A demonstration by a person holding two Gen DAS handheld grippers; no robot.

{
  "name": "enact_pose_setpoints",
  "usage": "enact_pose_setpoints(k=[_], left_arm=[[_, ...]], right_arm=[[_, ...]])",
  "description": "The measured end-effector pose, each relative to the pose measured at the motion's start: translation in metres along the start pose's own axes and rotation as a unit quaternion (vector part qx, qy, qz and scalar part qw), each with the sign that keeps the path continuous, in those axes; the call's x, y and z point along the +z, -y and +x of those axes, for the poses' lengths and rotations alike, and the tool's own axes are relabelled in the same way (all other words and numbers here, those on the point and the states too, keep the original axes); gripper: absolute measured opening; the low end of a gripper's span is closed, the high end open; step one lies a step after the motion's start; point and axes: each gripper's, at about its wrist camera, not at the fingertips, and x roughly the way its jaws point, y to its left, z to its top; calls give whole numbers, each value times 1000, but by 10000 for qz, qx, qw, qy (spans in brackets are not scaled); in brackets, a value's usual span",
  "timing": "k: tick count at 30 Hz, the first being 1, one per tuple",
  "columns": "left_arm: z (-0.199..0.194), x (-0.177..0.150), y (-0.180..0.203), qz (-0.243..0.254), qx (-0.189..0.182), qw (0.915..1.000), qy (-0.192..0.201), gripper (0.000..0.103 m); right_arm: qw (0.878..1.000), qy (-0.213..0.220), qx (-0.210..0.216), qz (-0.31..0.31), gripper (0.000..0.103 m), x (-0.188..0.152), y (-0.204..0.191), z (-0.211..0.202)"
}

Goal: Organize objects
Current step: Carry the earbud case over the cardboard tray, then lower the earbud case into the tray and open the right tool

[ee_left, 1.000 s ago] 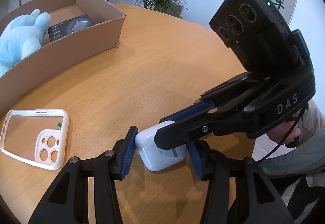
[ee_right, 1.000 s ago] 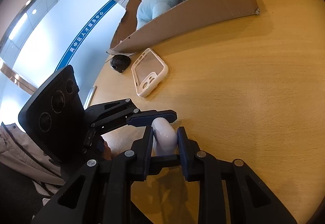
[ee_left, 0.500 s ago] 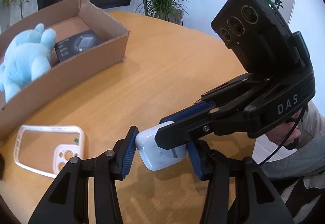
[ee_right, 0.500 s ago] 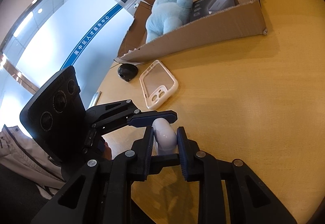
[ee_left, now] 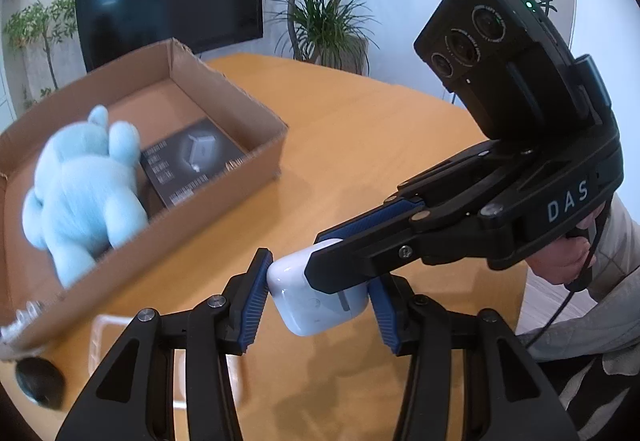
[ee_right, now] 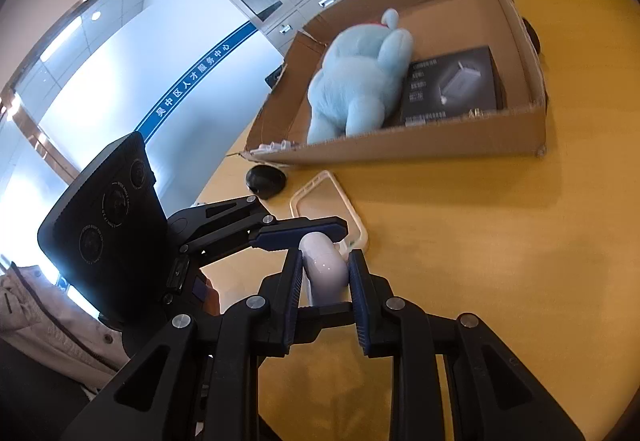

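Currently both claws pinch one white earbud case [ee_left: 316, 301] above the bench [ee_left: 360, 145]: the left claw [ee_left: 316, 305] grips its wide faces, the right claw [ee_right: 323, 277] clamps its narrow sides. The case hangs clear of the surface, near the cardboard box [ee_right: 440, 149] holding a blue plush toy [ee_right: 356, 81] and a black product box [ee_right: 452, 85]. This appears to be the carry step. Next, travel over the box wall and release into free floor; the phone case [ee_right: 320, 189] remains outside.
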Motion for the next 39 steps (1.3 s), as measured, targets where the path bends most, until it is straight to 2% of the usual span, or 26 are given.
enact_pose_setpoints(k=[5,14,23,31,34,39], left_arm=[[-1,19,-19,-15,100,9999,84,45],[-11,45,-57,-36,435,9988,220,45],[-26,38,-100,-287,798,9961,262,45],[-39,23,-158,-711,1063,9915,242,45],[-41,16,-174,-854,1057,9904,247,45],[-36,7,-191,-970,1159,9883,182,45]], right_arm=[[9998,102,-52,-145,21,30,-2,3],[9993,251,133,-261,21,80,-8,20],[9985,73,253,-477,21,113,-28,61],[9973,-204,265,-648,21,145,-46,124],[9971,-305,375,-584,14,154,-47,145],[9967,-478,245,-612,14,164,-47,177]])
